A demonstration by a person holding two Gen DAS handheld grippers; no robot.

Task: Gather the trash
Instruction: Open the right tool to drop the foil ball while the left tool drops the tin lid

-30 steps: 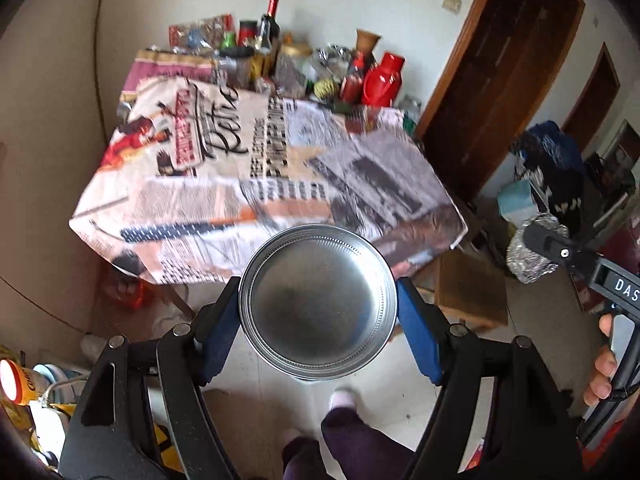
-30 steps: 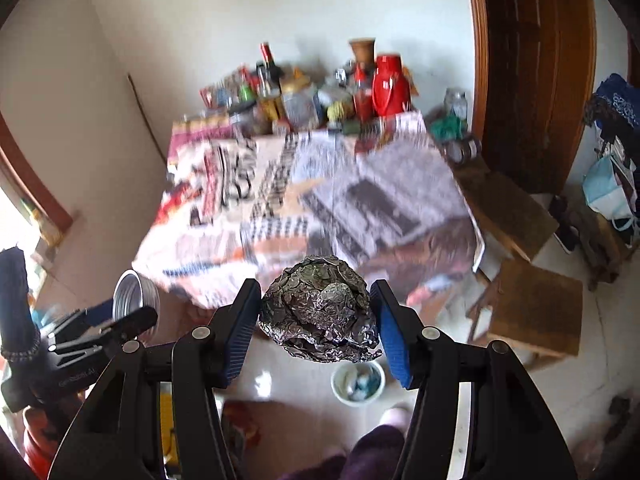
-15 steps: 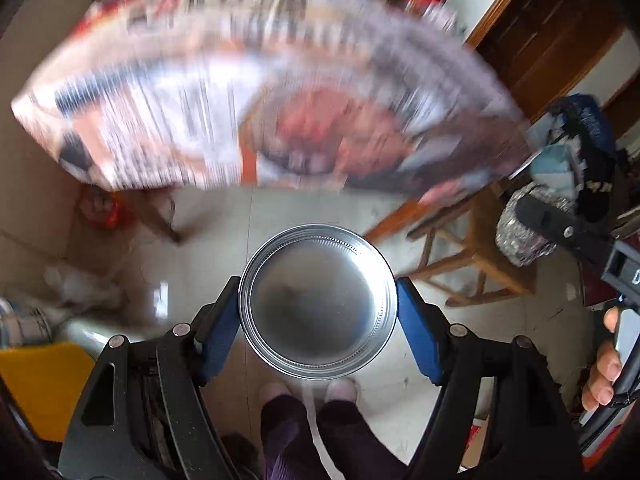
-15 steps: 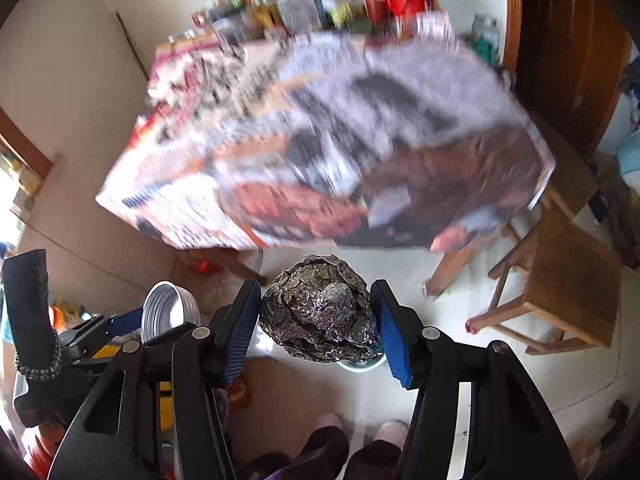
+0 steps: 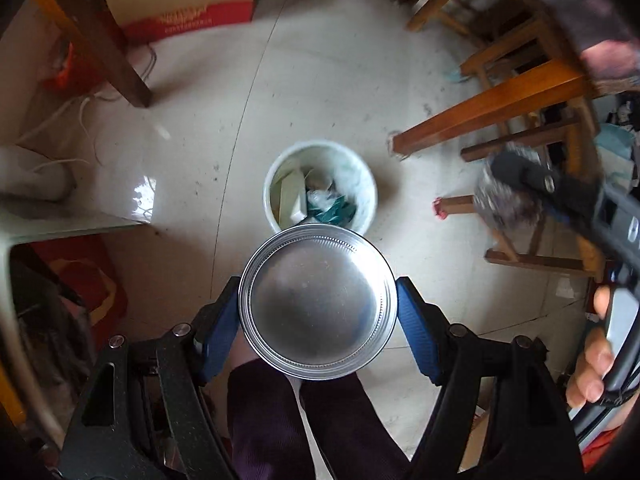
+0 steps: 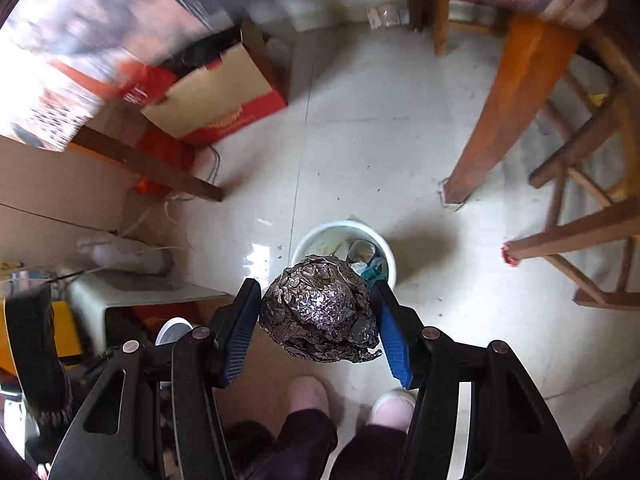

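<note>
Foil ball (image 6: 320,312) clamped in right gripper (image 6: 316,320), metal tin (image 5: 318,304) (bottom outward) in left gripper (image 5: 318,320)

Soft daylight is filling both views, and the pale tiled floor (image 5: 328,92) is throwing back a small white glare patch at its left. The white bin (image 6: 382,248) is casting a faint shadow toward the right. Strong fisheye bending is curving the wooden stool legs (image 6: 516,108), and dark vignetting is closing the corners. Motion blur is smearing the tablecloth (image 6: 60,72) along the top edge, and in the left wrist view the right gripper (image 5: 520,176) is blurring too. The metal tin (image 5: 318,306) is staying sharp, dully reflecting the light.
</note>
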